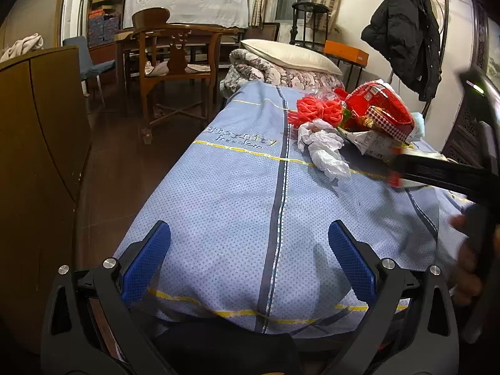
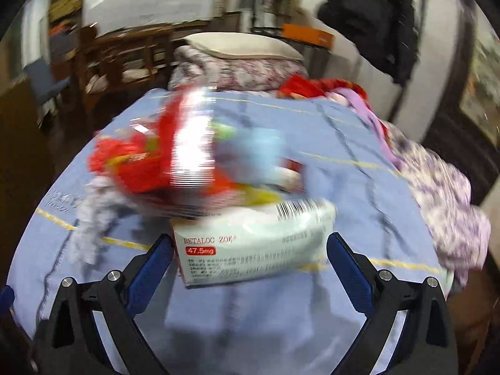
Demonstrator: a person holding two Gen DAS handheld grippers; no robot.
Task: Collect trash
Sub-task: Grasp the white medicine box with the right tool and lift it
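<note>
A trash pile lies on the blue bed cover (image 1: 237,193), to the right: a red cord bundle (image 1: 318,109), a red patterned box (image 1: 381,106), a crumpled white plastic bag (image 1: 322,147) and a white medicine box (image 1: 372,143). My left gripper (image 1: 250,250) is open over bare cover near the foot of the bed, well short of the pile. In the blurred right wrist view, my right gripper (image 2: 250,259) stands open with the medicine box (image 2: 250,243) between its fingertips. The red box (image 2: 193,147) rests on the medicine box's far end. The right gripper (image 1: 397,172) shows blurred in the left wrist view.
A wooden cabinet (image 1: 37,156) stands left of the bed and a wooden chair (image 1: 175,62) beyond it. A pillow (image 1: 290,54) on a folded quilt lies at the bed's head. A black jacket (image 1: 406,37) hangs at right. Floral cloth (image 2: 443,187) lies along the bed's right side.
</note>
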